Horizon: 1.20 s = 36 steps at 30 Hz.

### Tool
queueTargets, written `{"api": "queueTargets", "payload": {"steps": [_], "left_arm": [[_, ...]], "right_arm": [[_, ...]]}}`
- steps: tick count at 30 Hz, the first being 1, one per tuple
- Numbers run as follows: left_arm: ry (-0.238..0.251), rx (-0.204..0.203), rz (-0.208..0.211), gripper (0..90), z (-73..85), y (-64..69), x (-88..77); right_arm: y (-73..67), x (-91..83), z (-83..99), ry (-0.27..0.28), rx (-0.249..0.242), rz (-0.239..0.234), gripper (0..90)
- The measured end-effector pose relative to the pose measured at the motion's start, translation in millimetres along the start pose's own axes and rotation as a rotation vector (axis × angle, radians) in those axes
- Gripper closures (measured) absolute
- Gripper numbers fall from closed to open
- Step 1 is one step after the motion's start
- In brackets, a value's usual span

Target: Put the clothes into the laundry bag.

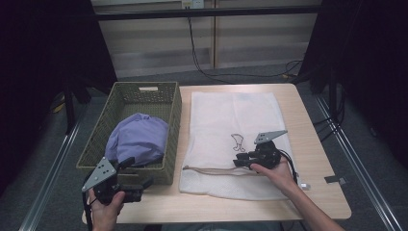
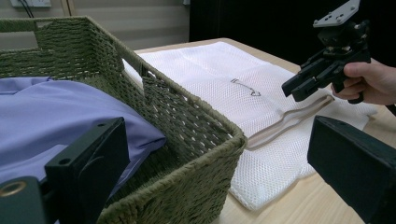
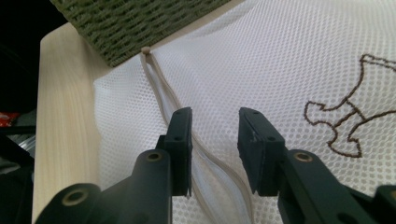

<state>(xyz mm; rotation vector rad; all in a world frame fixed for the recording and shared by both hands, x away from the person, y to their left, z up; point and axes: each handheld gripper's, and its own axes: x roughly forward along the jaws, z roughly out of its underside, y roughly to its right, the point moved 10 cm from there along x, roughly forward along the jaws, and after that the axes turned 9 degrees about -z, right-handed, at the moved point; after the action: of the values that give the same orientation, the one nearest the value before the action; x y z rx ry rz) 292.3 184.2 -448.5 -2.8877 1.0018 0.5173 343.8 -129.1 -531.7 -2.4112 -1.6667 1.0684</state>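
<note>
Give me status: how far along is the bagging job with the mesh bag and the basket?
Early. Done: the white mesh bag lies flat on the table beside the woven basket. In hand: the right claw, jaws part open, sits over the bag's zipper, which looks partly open; no grip visible. The left claw waits open by the basket. Left: the purple garment is still in the basket.

The basket sits on the left side of the table, with the bundled cloth inside it. Right next to it, on the right, the mesh bag lies flat, its zipper along the near edge.
</note>
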Motion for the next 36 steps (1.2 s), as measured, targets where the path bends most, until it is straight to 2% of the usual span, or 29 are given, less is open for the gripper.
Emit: {"api": "queueTargets", "payload": {"steps": [4,9,14,21,24,25,26,27,30,34,36], "left_arm": [[-0.004,0.002,0.003,5.4,0.7,0.3,1.2],[-0.007,-0.002,0.003,5.4,1.6,0.3,1.5],[-0.006,0.001,0.003,5.4,1.3,0.9,0.9],[-0.007,-0.002,0.001,5.4,1.6,-0.7,0.0],[-0.009,-0.001,0.001,5.4,1.6,-0.7,-0.1],[-0.009,-0.001,0.001,5.4,1.6,-0.7,-0.1],[-0.009,-0.002,0.001,5.4,1.8,-0.7,0.0],[-0.010,-0.003,0.001,5.4,2.1,-0.7,0.1],[-0.010,-0.002,0.002,5.4,2.3,-1.0,0.1],[-0.009,-0.002,0.007,5.4,2.0,-1.2,0.2],[-0.012,0.000,-0.007,5.4,2.2,-2.7,0.5]], "right_arm": [[2.7,6.6,8.5,-0.047,0.004,-0.009,67.0],[4.1,14.0,15.1,-0.080,0.002,-0.011,66.3],[4.7,17.3,18.2,-0.095,-0.001,0.000,65.2],[11.4,21.3,30.5,-0.131,-0.023,0.041,62.5],[11.4,21.0,31.5,-0.138,-0.062,0.082,67.9],[11.4,21.0,31.5,-0.138,-0.062,0.082,67.9],[11.4,20.9,32.1,-0.153,-0.087,0.106,74.9],[11.4,20.9,32.1,-0.153,-0.087,0.106,74.9],[14.4,19.6,32.6,-0.146,-0.087,0.122,85.7],[15.9,19.2,32.6,-0.144,-0.075,0.124,87.2],[16.1,19.1,32.4,-0.144,-0.068,0.124,87.7]]}}
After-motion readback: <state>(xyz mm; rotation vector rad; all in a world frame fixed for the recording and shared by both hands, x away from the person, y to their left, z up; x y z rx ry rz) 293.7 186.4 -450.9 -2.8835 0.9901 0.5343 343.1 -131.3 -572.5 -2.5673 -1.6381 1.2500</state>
